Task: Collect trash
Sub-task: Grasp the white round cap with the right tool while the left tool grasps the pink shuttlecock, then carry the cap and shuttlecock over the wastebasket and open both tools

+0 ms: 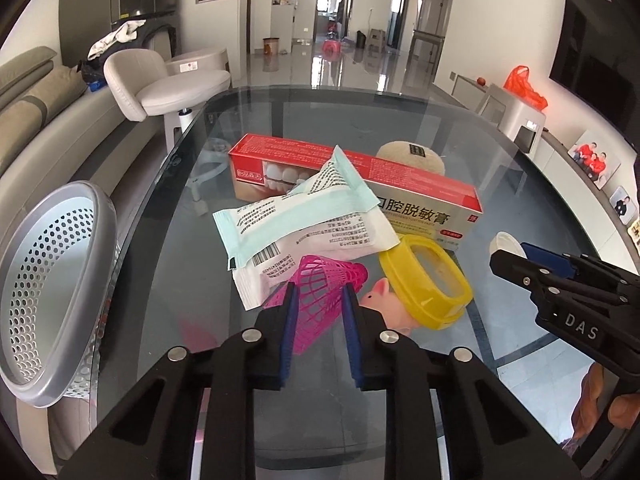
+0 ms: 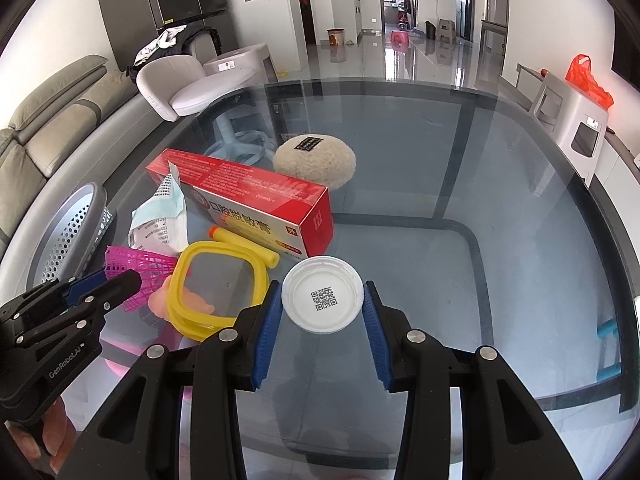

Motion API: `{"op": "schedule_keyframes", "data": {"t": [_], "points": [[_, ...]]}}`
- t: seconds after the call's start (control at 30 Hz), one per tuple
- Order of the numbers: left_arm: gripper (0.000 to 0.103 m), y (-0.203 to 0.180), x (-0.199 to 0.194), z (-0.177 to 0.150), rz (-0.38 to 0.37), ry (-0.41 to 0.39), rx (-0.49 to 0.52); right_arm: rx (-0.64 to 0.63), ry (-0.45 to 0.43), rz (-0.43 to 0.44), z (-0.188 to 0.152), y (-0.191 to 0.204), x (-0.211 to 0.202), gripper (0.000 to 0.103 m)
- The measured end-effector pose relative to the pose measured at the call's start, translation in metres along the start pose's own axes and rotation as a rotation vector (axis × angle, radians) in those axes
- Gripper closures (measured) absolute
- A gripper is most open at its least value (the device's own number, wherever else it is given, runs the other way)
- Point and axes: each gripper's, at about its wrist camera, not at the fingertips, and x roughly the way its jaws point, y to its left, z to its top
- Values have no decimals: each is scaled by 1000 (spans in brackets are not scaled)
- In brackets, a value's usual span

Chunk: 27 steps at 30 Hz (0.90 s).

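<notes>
My left gripper (image 1: 319, 294) is shut on a pink plastic shuttlecock (image 1: 320, 300), which lies on the glass table (image 1: 280, 420); it also shows in the right wrist view (image 2: 138, 270). My right gripper (image 2: 323, 294) is shut on a white round lid (image 2: 323, 299) with a QR code, its pads touching both sides. A white and mint wrapper (image 1: 304, 220), a red toothpaste box (image 1: 416, 196), a yellow frame (image 1: 428, 280) and a pink pig toy (image 1: 382, 300) lie close by. A silver perforated bin (image 1: 52, 288) stands at the table's left edge.
A cream fluffy pad (image 2: 316, 160) lies behind the box. A yellow foam dart (image 2: 244, 245) rests by the frame. A sofa (image 1: 40, 120) and a white chair (image 1: 160, 88) stand left of the table. A white cabinet with an orange bag (image 1: 524, 88) is at the right.
</notes>
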Motion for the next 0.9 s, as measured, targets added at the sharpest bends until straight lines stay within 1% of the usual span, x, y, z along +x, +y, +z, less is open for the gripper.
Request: {"op": "schedule_keyframes", "data": {"t": [0.2, 0.4, 0.63, 0.9], "points": [[84, 0, -15, 2, 3, -36, 11, 5, -11, 4, 2, 2, -3, 64], [84, 13, -36, 6, 30, -89, 0, 9, -39, 18, 6, 10, -14, 64], [84, 37, -57, 8, 70, -143, -27, 13, -100, 77, 17, 37, -35, 64], [84, 72, -77, 5, 111, -178, -73, -14, -111, 139, 27, 82, -32, 64]]}}
